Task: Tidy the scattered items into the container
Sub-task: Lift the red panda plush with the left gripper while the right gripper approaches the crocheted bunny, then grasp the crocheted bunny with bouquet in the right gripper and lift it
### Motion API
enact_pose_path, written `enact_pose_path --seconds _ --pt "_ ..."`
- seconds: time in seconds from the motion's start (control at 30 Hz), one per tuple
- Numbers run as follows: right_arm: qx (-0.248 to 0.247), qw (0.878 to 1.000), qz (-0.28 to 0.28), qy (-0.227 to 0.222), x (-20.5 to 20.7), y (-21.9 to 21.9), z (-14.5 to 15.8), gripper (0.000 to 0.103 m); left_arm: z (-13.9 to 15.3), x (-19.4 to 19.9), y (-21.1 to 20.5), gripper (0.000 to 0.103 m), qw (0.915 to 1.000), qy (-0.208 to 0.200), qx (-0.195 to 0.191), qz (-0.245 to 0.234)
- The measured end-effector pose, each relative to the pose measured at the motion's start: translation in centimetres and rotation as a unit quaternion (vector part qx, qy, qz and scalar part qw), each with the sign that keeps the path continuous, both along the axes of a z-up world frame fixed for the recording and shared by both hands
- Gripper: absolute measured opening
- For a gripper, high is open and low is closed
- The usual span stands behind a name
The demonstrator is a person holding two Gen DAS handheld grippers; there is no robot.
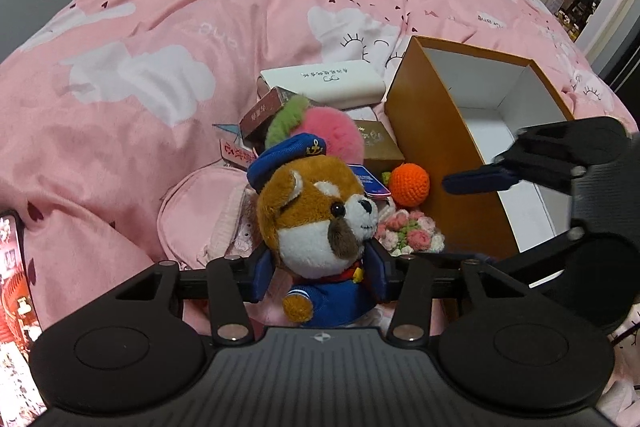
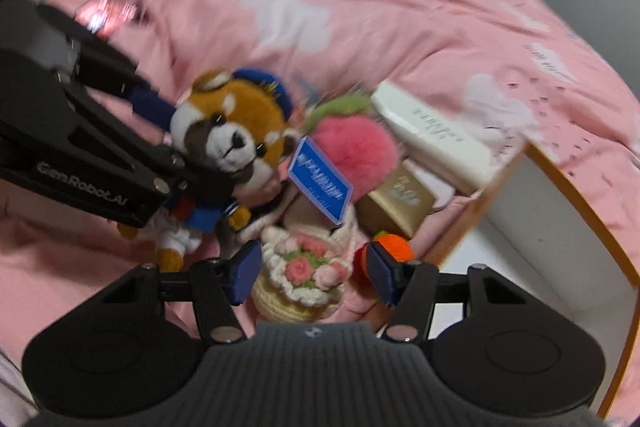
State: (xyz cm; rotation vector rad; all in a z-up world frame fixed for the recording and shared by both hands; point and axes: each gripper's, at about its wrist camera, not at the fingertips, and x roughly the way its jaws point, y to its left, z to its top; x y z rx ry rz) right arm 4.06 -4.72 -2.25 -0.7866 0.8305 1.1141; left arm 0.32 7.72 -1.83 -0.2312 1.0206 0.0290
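left hand-held gripper (image 1: 318, 269): clenched on the sailor dog plush (image 1: 320, 211), pads pressing its neck and shoulders from both sides; head sticks up ahead of the fingers.
right hand-held gripper (image 2: 312, 273): released, fingers spread either side of the crochet flower basket (image 2: 306, 277); pads look just clear of the yarn, view blurred.
container: orange box (image 1: 430, 131) with white inside, standing open on the bed (image 1: 160, 27), to the right of the left hand-held gripper and just right of the right one; looks empty as far as I can see.
scattered items: ahead of both fingers in one pile beside the box — orange crochet ball (image 1: 410, 185), pink fluffy peach (image 1: 332, 127), blue card (image 2: 320, 187), gold box (image 2: 396, 205), white power bank (image 1: 328, 85), dark red box (image 1: 266, 113).
risk, plush: soft body gripped low, heavy head could flop or slip out on the carry.
risk, collision: both hand-held grippers crowd the same pile; the right one's finger already reaches over the box wall, so a swing toward the box may knock them together.
risk, basket: soft rim may squash and tip; its strap seems tangled near the plush, so lifting either could drag the other.
risk, neighbours: blue card leans on the basket, orange ball touches the right finger; both likely to be shoved or roll off.
risk, box: light, on soft bedding, may tip if bumped.
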Motion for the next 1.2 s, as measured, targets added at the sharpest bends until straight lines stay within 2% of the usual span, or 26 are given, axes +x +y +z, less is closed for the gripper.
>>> enact_pose_path --seconds 0.13,0.27,0.6,0.7,0.83,1.2 --pt "-0.062 0.997 0.046 -0.009 -0.3 1.9 -1.4 0.061 -0.2 0.0 0.5 0.055 0.9999 -0.005 -0.011 0.006" --pt "-0.103 0.992 0.067 -0.005 0.1 3.4 -2.7 0.062 -0.4 0.0 0.8 0.055 0.9996 -0.010 -0.022 0.015" --pt "-0.149 0.985 0.081 0.020 0.8 4.5 -5.7 0.070 -0.8 0.0 1.4 0.056 0.9991 -0.013 -0.037 0.016" --pt "-0.145 0.986 0.078 0.024 1.1 4.1 -6.0 0.067 -0.8 0.0 1.4 0.056 0.9991 -0.013 -0.037 0.016" --pt "-0.129 0.988 0.082 0.016 0.9 3.1 -4.9 0.062 -0.8 0.0 1.4 0.055 0.9991 -0.016 -0.034 0.018" --pt "-0.047 0.998 0.051 0.009 1.9 -1.1 1.3 0.061 1.0 -0.2 1.3 0.054 0.9972 -0.055 -0.037 0.035"
